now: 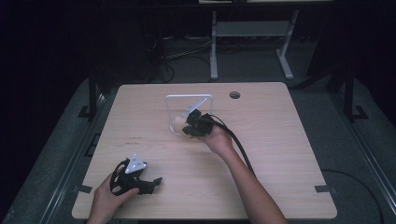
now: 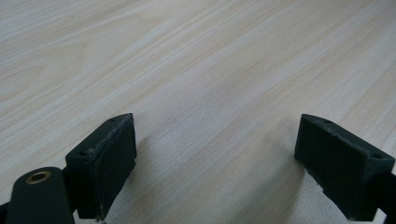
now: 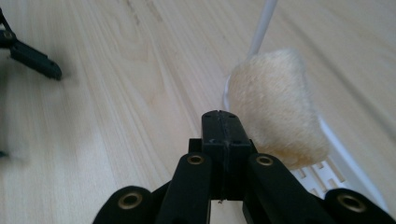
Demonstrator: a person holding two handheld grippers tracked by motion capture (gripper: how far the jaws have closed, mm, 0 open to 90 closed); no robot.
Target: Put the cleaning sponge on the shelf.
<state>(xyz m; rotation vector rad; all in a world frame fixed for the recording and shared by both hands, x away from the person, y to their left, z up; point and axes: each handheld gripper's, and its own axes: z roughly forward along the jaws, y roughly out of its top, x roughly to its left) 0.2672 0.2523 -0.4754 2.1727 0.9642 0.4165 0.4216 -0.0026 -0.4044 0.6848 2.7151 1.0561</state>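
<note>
A pale, fuzzy beige lump (image 3: 275, 102) rests at the edge of a white wire basket (image 3: 345, 163) near the middle of the wooden table. My right gripper (image 3: 223, 123) sits just beside it, a little to its left, with both jaws pressed together and nothing between them. From above, the right gripper (image 1: 190, 128) is at the basket's (image 1: 189, 97) front left corner, next to the beige lump (image 1: 177, 123). My left gripper (image 1: 152, 183) lies low near the table's front left, its jaws (image 2: 215, 158) wide apart over bare wood.
The table (image 1: 280, 140) has a round cable hole (image 1: 235, 94) at the back right. A black cable (image 1: 243, 149) trails along the right forearm. Behind the table stands a white desk frame (image 1: 252, 28) on a dark floor.
</note>
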